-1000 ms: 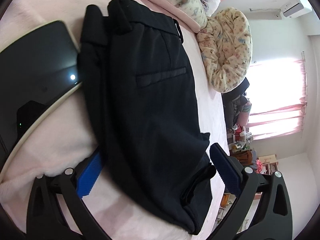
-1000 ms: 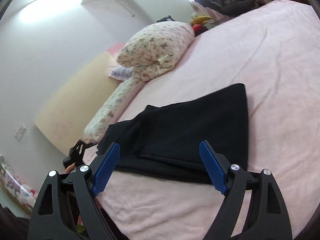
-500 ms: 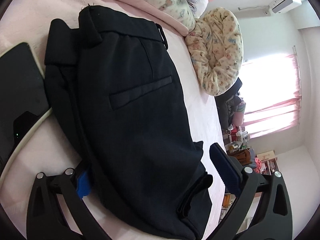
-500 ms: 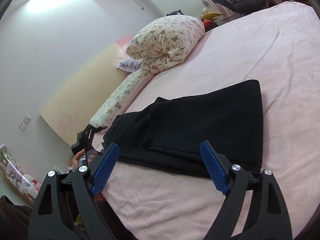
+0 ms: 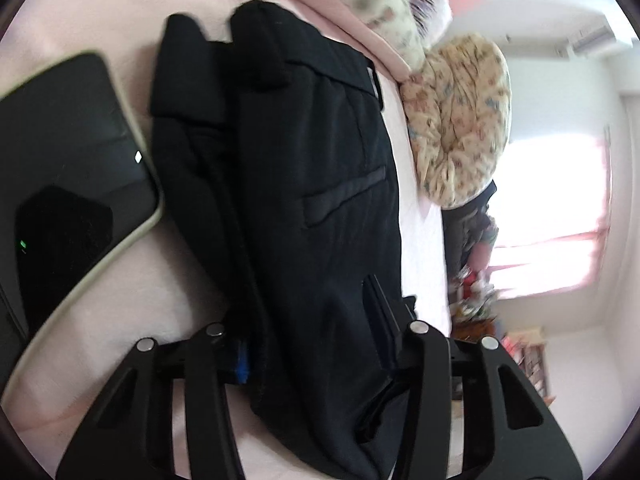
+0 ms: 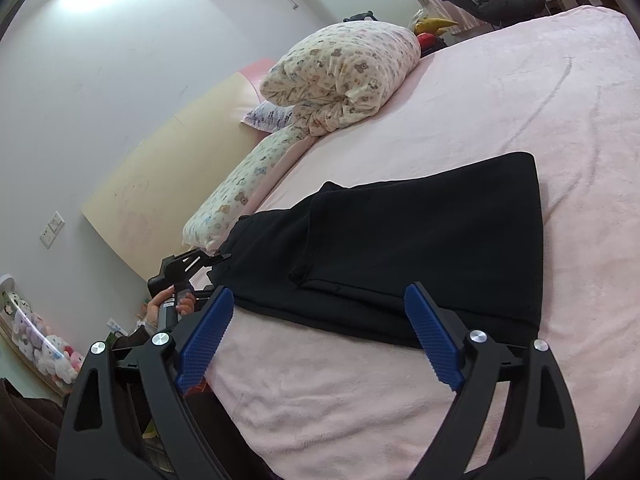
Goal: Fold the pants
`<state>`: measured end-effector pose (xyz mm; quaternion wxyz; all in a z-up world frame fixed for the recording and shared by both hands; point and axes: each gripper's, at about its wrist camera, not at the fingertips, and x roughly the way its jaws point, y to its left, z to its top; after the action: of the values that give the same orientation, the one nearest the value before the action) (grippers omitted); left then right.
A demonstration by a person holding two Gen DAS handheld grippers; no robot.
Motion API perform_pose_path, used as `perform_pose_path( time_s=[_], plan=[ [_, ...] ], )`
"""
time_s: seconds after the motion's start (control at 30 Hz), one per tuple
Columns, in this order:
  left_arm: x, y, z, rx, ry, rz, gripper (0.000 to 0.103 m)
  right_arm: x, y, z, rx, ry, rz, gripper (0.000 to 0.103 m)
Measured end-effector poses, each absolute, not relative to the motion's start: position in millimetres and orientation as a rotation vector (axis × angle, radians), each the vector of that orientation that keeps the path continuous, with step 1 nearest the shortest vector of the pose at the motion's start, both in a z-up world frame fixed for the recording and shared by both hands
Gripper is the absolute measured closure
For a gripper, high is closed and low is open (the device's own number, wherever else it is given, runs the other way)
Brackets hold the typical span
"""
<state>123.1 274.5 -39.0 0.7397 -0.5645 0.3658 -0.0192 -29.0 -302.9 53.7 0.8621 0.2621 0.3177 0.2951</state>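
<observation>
left gripper (image 5: 312,320): squeezing black pants (image 5: 288,208) | right gripper (image 6: 316,336): wide apart, holding nothing | pants on pink bed (image 6: 500,92)

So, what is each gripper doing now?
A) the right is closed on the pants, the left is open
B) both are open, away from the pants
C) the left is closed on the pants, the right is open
C: the left gripper has its jaws pinched on the black pants, while the right gripper is spread wide above the pink bed.
</observation>
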Motion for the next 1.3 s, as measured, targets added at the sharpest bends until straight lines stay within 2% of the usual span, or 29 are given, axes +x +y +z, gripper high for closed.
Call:
perform_pose_path(
  time_s=[0.03,0.1,0.17,0.37,0.67,0.9,1.0,1.13,1.3],
  plan=[
    [123.1,274.6,-39.1,-1.240,0.803,-0.040,0.057,-28.5,-303.3,53.7,0.551,0.669,0.618,0.013],
    [123.7,272.8,-36.7,-1.211,0.813,-0.025,0.064,-28.0,-303.7,53.7,0.555,0.671,0.617,0.013],
    [122.5,272.0,-36.8,-1.178,0.825,0.000,0.079,-28.0,-304.2,53.6,0.560,0.672,0.617,0.013],
    [119.8,270.7,-33.4,-1.133,0.796,-0.002,0.088,-25.8,-304.9,51.6,0.581,0.678,0.621,0.013],
    [121.1,233.9,27.2,-0.776,0.738,0.067,0.090,-27.9,-307.9,55.4,0.600,0.651,0.625,0.012],
    [129.4,171.5,91.9,-0.420,0.691,0.097,0.090,-32.4,-323.1,59.3,0.673,0.610,0.596,0.012],
    [134.0,131.3,120.0,-0.279,0.662,0.084,0.090,-33.5,-331.7,62.5,0.704,0.580,0.582,0.012],
    [124.0,38.4,145.2,0.031,0.575,-0.013,0.090,-35.8,-347.1,67.1,0.746,0.530,0.544,0.012],
    [73.5,-91.9,111.1,0.441,0.502,-0.260,0.089,-43.6,-377.5,70.8,0.816,0.438,0.422,0.012]
  ],
)
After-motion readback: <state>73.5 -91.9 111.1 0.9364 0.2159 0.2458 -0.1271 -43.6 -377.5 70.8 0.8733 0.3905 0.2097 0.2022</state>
